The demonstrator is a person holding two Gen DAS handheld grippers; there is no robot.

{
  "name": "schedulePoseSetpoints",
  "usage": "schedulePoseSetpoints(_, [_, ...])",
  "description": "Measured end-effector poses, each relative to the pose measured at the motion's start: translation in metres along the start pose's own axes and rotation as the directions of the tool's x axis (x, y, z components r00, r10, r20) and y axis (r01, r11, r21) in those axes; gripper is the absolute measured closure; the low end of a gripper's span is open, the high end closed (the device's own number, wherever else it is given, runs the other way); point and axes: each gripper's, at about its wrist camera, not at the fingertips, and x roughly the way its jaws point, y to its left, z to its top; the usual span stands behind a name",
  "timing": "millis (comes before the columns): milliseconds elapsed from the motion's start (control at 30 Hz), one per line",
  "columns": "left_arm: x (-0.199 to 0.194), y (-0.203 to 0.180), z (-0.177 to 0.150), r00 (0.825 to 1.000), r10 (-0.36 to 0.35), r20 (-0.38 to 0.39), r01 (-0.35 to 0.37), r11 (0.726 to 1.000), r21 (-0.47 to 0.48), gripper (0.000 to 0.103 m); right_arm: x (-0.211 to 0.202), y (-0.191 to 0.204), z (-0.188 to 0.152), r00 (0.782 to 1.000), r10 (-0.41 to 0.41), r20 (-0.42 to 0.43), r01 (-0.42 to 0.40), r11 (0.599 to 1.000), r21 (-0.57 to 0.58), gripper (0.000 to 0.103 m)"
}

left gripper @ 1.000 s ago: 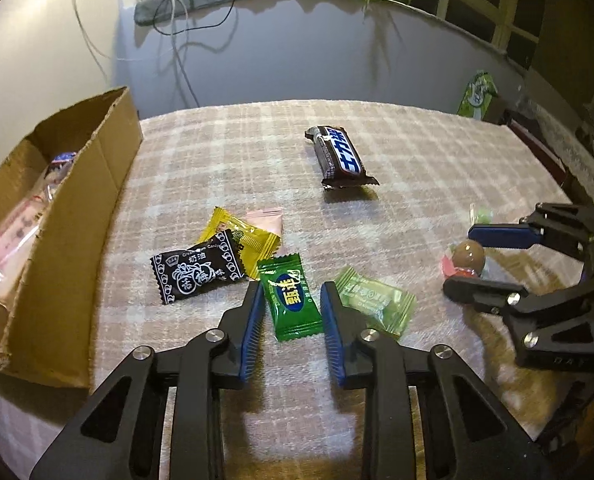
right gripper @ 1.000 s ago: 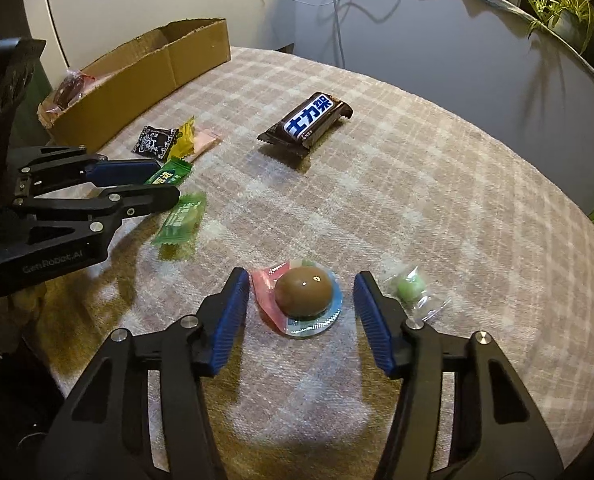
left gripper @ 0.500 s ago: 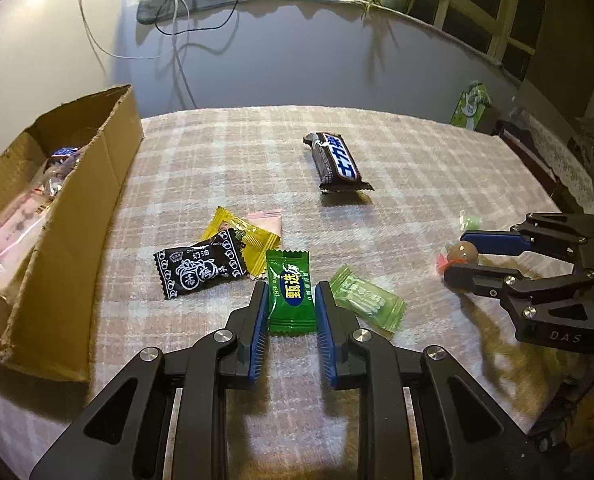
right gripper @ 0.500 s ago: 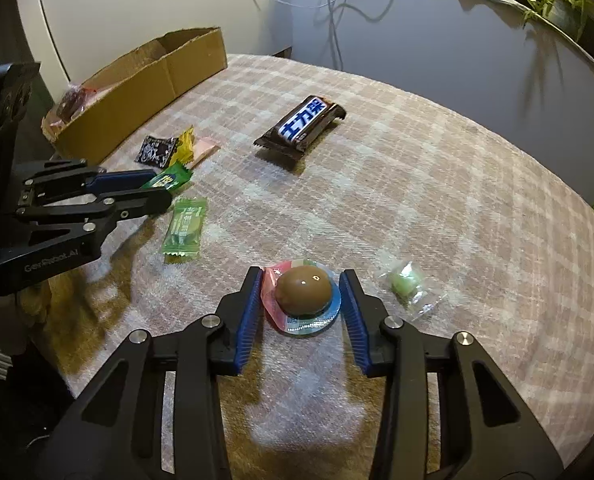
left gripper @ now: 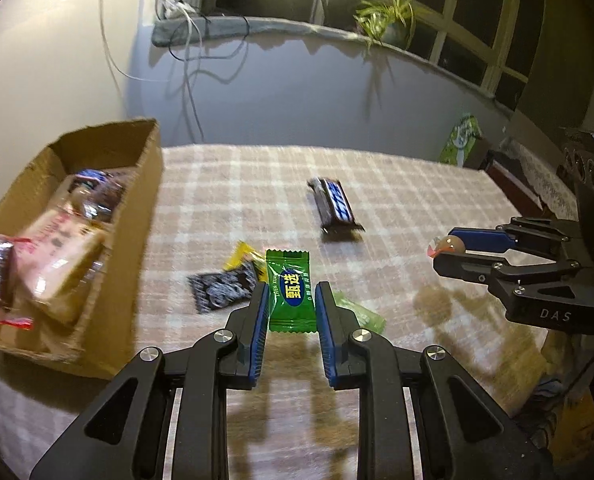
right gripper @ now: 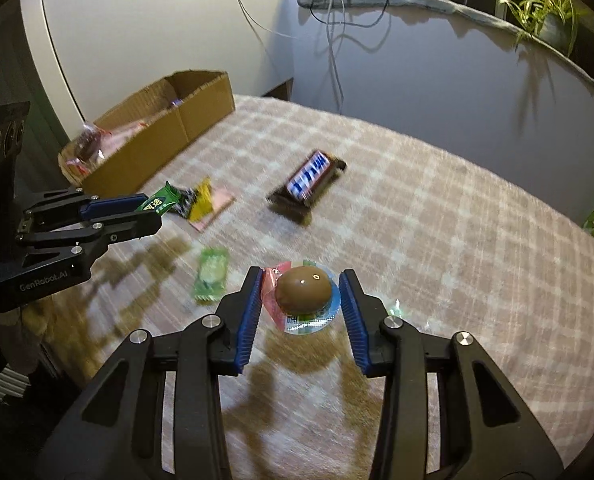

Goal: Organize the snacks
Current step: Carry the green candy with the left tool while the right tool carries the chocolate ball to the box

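The left gripper (left gripper: pixel 290 312) fingers are gripping a green candy (left gripper: pixel 289 290), while the right gripper (right gripper: pixel 300 303) fingers are clamping a packaged brown egg (right gripper: pixel 303 289), both lifted off the checked worktop (right gripper: pixel 437 240). At its edge, a cardboard box (left gripper: pixel 137 216) is holding wrapped snacks (left gripper: pixel 53 256).

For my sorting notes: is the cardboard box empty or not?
Not empty. The cardboard box holds several wrapped snacks, visible over its rim.
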Motion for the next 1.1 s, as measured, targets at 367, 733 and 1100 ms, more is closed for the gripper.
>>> schedulePoseSetpoints(367, [-0.031, 0.049, 0.011, 0.995, 0.069, 0.067, -0.065, 0.997, -0.050, 0.081, 0.002, 0.033, 0.045, 0.999, 0.026, 0.042, -0.023, 0.998, -0.066, 0.062])
schedulePoseSetpoints(733, [-0.045, 0.089, 0.014, 0.989, 0.113, 0.095, -0.104, 0.990, -0.095, 0.082, 0.023, 0.070, 0.105, 0.995, 0.068, 0.073, -0.058, 0.989, -0.135, 0.062])
schedulePoseSetpoints(1100, [-0.044, 0.106, 0.013, 0.989, 0.114, 0.094, -0.103, 0.988, -0.114, 0.081, 0.062, 0.105, 0.152, 0.991, 0.116, 0.062, -0.104, 0.980, -0.172, 0.062])
